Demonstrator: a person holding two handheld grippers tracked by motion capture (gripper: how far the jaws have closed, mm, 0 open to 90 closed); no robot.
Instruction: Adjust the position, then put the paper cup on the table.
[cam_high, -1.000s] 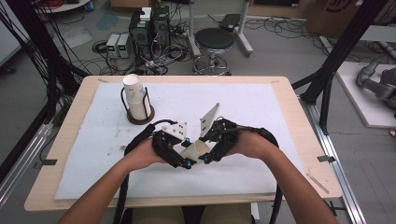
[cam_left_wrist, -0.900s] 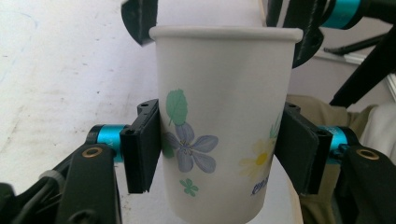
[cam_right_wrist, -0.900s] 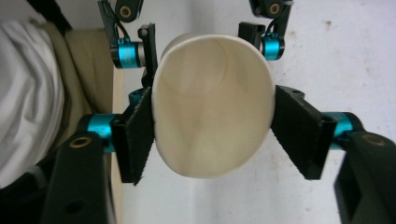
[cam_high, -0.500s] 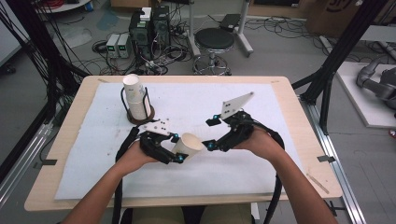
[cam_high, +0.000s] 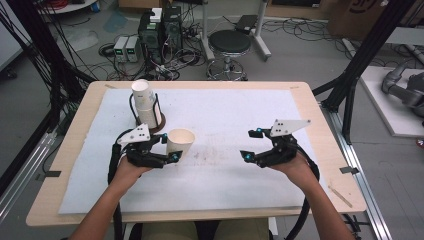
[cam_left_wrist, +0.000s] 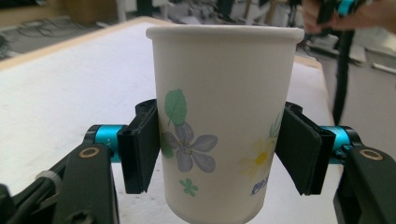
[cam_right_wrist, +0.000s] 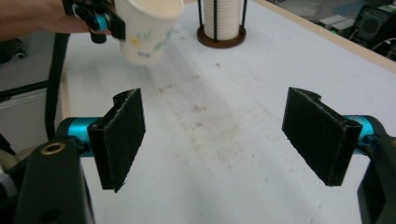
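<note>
A flower-printed paper cup (cam_left_wrist: 224, 116) sits upright between the black pads of my left gripper (cam_left_wrist: 219, 154), which is shut on its sides. Those jaws have just eased slightly wider, with the cup still pressed between them. In the high view the cup (cam_high: 180, 141) tilts rightward in my left gripper (cam_high: 170, 146), left of the table's centre. My right gripper (cam_high: 251, 144) hovers at the right. Its jaws have just been opening and stand wide with nothing between them (cam_right_wrist: 219, 140). The cup (cam_right_wrist: 144, 28) shows at the upper left of the right gripper view.
A stack of paper cups in a dark wire holder (cam_high: 146, 107) stands at the back left, just behind my left hand. A white mat (cam_high: 225, 110) covers the wooden table (cam_high: 320, 115). A stool (cam_high: 229, 45) and cabling lie beyond the far edge.
The two grippers were together at the cup in mid-table. The right one let go, opened and moved right. The left one carried the cup to the left.
</note>
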